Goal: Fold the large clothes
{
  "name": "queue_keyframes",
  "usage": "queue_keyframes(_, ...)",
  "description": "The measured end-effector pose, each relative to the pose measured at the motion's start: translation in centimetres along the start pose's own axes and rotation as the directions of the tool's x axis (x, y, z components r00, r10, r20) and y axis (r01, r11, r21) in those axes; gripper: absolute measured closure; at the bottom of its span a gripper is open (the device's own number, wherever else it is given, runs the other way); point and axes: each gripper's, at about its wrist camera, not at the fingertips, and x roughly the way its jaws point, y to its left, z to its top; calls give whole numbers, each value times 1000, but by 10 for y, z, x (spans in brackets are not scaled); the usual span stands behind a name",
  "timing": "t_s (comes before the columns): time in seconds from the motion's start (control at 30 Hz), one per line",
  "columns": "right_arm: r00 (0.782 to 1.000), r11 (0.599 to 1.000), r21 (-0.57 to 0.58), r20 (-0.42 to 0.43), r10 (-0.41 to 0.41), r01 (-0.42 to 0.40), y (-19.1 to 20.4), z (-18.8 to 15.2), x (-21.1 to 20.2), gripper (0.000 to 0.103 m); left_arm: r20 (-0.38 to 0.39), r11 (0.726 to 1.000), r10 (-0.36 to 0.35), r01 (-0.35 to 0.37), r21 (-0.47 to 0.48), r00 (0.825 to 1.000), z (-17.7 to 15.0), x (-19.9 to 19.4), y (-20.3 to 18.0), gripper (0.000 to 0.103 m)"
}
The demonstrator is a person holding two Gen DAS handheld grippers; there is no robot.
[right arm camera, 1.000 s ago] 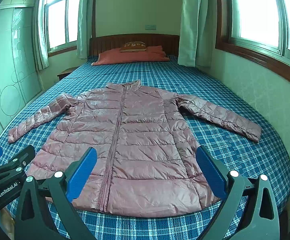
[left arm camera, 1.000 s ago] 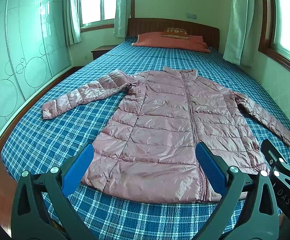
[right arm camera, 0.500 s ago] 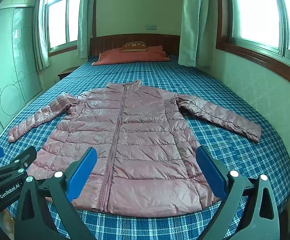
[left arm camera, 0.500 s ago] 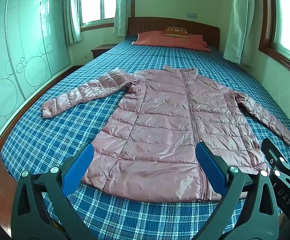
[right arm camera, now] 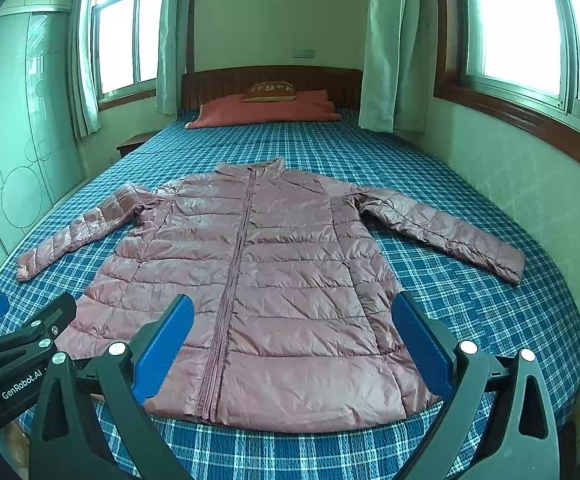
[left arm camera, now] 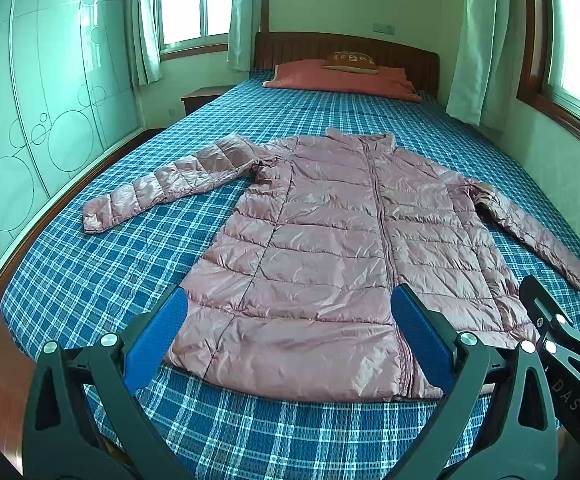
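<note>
A pink quilted puffer jacket (left arm camera: pixel 329 248) (right arm camera: pixel 258 280) lies flat and zipped on the blue plaid bed (left arm camera: pixel 102 264) (right arm camera: pixel 489 312), collar toward the headboard, both sleeves spread out to the sides. My left gripper (left arm camera: pixel 290 332) hovers open above the jacket's hem, left of the zip, holding nothing. My right gripper (right arm camera: pixel 290 340) hovers open over the hem's right half, also holding nothing. Each gripper shows at the edge of the other's view: the right gripper (left arm camera: pixel 561 320), the left gripper (right arm camera: pixel 22 324).
Orange pillows (left arm camera: pixel 341 78) (right arm camera: pixel 266 110) lie against the wooden headboard. A green wardrobe (left arm camera: pixel 30 120) lines the left side, a wall with windows (right arm camera: pixel 529 40) the right. A small nightstand (left arm camera: pixel 202 98) stands at the far left corner. The bed's foot edge is just below the grippers.
Both grippers have crept slightly forward and up over the hem; the jacket has not moved and both stay open.
</note>
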Motion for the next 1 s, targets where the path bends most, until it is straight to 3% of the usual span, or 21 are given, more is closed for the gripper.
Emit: queue_keyframes(1.0,1000,1000,-9,-14,6,-6,1,-3,2,5,-10,1000,-2,2,-3,1000,-4,2,1,2)
